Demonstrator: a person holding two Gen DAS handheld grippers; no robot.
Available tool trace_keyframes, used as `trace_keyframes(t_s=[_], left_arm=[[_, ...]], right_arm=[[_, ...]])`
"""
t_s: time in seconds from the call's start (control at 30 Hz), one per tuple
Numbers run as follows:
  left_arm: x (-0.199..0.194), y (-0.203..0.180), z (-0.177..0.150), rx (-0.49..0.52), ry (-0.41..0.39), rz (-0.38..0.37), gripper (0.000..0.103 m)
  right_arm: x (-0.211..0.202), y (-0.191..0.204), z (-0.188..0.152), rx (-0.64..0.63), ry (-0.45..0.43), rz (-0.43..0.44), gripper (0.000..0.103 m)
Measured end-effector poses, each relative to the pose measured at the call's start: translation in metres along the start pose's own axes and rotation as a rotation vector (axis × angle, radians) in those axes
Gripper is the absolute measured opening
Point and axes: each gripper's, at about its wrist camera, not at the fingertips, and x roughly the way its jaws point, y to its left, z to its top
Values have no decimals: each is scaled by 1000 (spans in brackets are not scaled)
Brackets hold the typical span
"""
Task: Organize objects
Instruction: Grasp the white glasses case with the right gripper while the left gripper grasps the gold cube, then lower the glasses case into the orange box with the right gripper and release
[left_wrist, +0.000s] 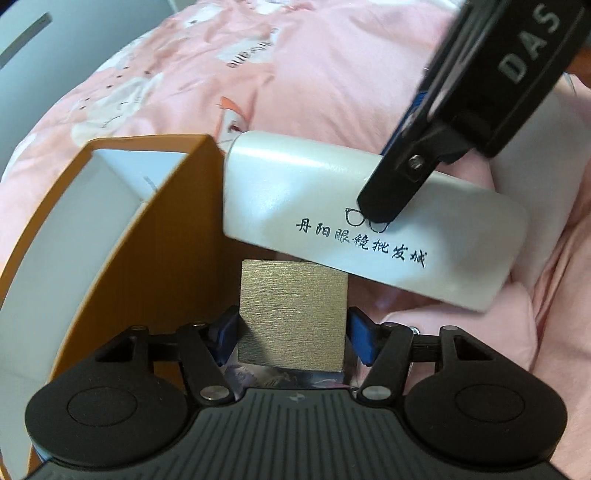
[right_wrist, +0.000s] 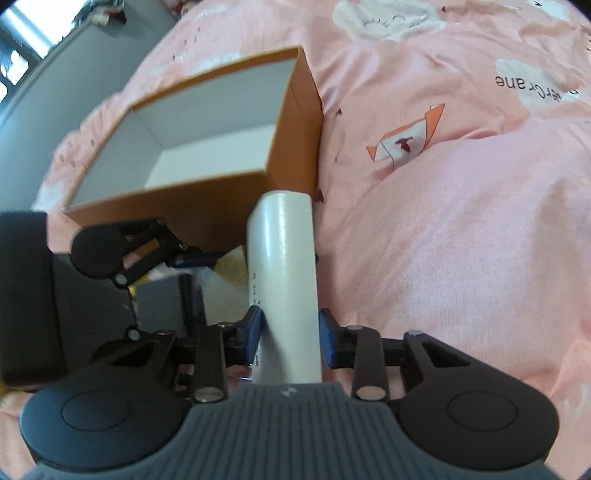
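The orange box (right_wrist: 295, 122) sits open on the pink bed cover (right_wrist: 461, 240), and what shows of its white inside holds nothing, so the organizing is, by my judgement, at an early stage: two things are in hand, none yet put away.

The left tool (left_wrist: 293, 334) has its blue pads on either side of a small gold-brown box (left_wrist: 293, 314), close against its flanks. It appears to grip the box, though the view from behind does not make the contact quite certain. That box lies just beside the orange box's near wall, at about 5 o'clock from it in the left wrist view.

The right tool (right_wrist: 290, 328) is clamped on a white glasses case (right_wrist: 284, 258), with the pads pressing on its two long sides. The case stands out along the fingers toward 12 o'clock, and its far end is close to the orange box's near corner. In the left wrist view the same case lies slantwise at 1 o'clock from the gold-brown box and partly over its far edge, with a printed spectacles mark and black lettering on its face.

What is left: both items have to go over the orange wall and into the box.

In the way: the case overlaps the gold-brown box, and the two tools work close together, so one could knock the other. The wall of the orange box stands between each item and its inside. The soft, rumpled cover gives the box an unsteady footing.
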Motion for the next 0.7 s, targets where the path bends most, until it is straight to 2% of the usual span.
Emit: trace_keyframes(t_s=[0.1,0.3,0.43,0.6,0.7], left_arm=[[-14,8,-3,-66,-30,-16,69],[-61,7,-26,-150,-112,8,69],[-90,16,-24,-200,-173,19,69],[-119,38,-19,-239,-245,54,69],[-133,57,-15,-256,-259,106,69]], right_arm=[[-11,4,-1,20,-32,3,31],[-31,13,1,28,-80,-28,26],[-48,23,2,23,-102,-45,26],[-74,37,7,3,-144,-58,26],[-91,50,21,-29,-192,-71,26]])
